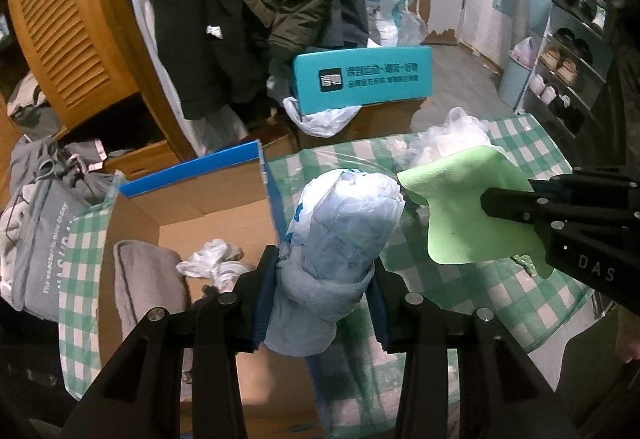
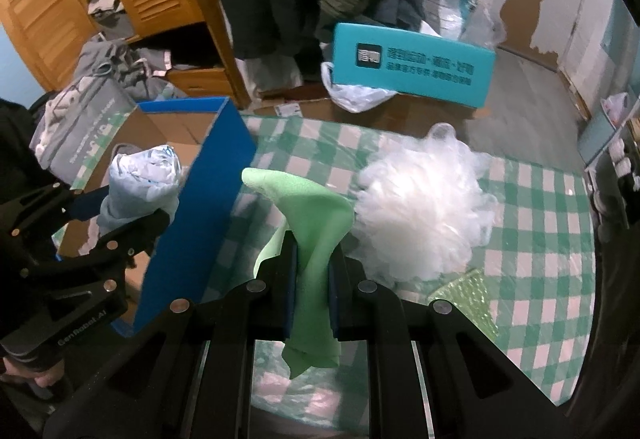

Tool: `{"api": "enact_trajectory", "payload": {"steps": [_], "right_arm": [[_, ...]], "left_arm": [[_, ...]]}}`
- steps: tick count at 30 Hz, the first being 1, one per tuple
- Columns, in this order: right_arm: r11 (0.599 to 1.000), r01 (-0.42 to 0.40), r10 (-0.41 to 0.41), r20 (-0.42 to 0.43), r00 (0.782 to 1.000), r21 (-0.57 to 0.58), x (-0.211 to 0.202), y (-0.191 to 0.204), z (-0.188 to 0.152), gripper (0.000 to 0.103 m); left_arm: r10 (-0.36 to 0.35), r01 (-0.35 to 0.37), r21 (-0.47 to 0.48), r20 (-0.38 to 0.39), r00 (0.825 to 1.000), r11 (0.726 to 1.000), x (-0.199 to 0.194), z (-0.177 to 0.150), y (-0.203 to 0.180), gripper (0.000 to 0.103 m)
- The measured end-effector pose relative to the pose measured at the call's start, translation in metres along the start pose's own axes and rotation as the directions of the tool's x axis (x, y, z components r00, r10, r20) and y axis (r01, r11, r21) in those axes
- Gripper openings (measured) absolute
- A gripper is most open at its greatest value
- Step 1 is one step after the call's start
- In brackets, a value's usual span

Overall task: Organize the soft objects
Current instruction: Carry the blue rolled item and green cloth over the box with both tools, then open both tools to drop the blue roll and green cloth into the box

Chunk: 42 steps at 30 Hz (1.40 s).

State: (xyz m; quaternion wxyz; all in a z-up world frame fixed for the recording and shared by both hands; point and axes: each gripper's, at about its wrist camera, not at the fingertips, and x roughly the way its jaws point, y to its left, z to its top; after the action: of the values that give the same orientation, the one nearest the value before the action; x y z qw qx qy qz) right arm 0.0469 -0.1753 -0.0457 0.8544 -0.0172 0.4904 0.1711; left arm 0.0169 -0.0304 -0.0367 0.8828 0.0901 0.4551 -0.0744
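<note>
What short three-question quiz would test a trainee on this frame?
1. True or false: the right claw holds the green cloth.
2. What does the left claw grip?
A. grey towel
B. pale blue bundled plastic bag
C. white mesh puff
3. Where does the white mesh puff lie?

Key: 1 true; 2 B; 3 on the green checked tablecloth, outside the cardboard box.

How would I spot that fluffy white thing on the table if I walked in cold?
Find the table with the green-and-white checked cloth, right of the blue-sided cardboard box. On the cloth lies a puffy ball of white plastic film, just beyond the green cloth held in the right tongs. It alone is translucent, crinkly and round.
</note>
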Motion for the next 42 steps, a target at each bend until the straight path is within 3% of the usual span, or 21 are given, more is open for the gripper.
{"api": "enact_trajectory", "payload": {"steps": [28,42], "right_arm": [[0.984,-0.087,0.084,-0.028,0.996,-0.155,0.026,0.102,0.034,0.012],[0.968,-0.130,0.114,-0.084,0.990,-0.216,0.052,0.151,0.040,0.012]], "left_arm": [[0.092,-0.099,-0.183,-0.046,0.995,0.978,0.002,-0.038,0.104,0.042],[0.084,-0.107,-0.267,-0.094,0.992,0.958,0.014,-0.057,0.144,0.042]]}}
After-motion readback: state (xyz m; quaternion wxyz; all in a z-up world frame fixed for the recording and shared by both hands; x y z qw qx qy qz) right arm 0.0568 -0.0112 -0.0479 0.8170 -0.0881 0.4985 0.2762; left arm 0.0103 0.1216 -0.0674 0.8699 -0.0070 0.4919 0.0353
